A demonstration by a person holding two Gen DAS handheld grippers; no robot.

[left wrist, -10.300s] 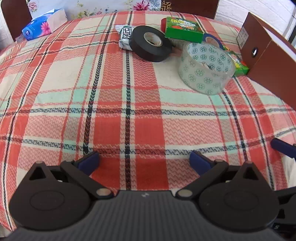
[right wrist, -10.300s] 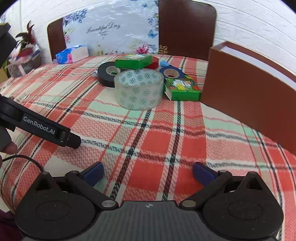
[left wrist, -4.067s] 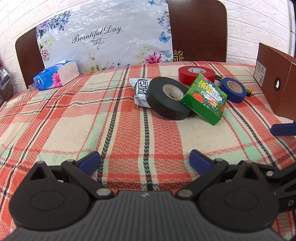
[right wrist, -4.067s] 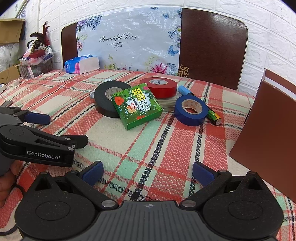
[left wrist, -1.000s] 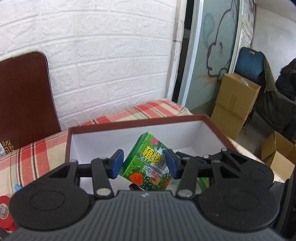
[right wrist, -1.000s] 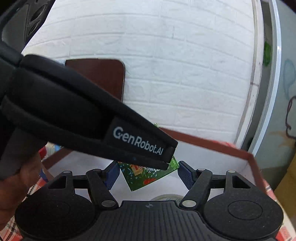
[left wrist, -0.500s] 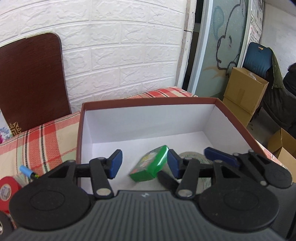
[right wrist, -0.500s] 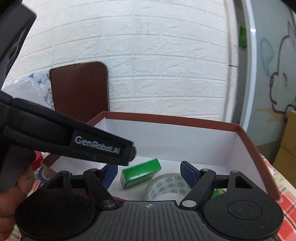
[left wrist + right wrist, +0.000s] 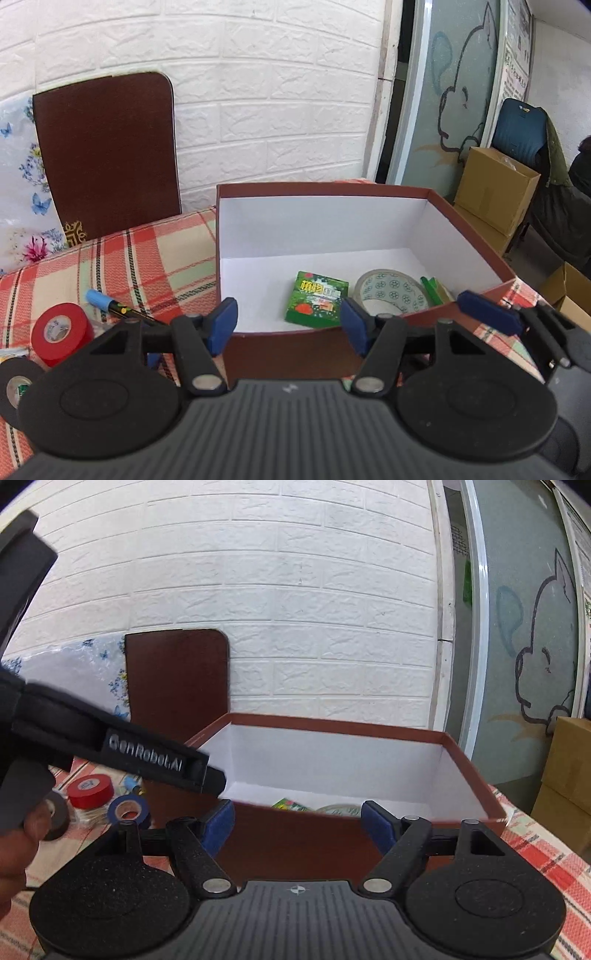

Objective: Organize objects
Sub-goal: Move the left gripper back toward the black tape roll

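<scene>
Green packet [image 9: 317,303] and clear tape [image 9: 391,294] lie inside the brown box [image 9: 469,236], tidied away. Left gripper [image 9: 289,325], jaws opening, and right gripper [image 9: 298,825] both hold nothing.

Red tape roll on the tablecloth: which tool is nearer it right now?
Left. The left tool, jaws opening and empty, sits just right of the red tape roll. The right tool is further right, past the box.

In front of you, the box [image 9: 469,236] holds the small carton [image 9: 316,302] left of the patterned tape roll [image 9: 391,293]. Left of the box, on the tablecloth [image 9: 122,266], lie a marker [image 9: 114,304] and tape rolls [image 9: 61,328].
</scene>
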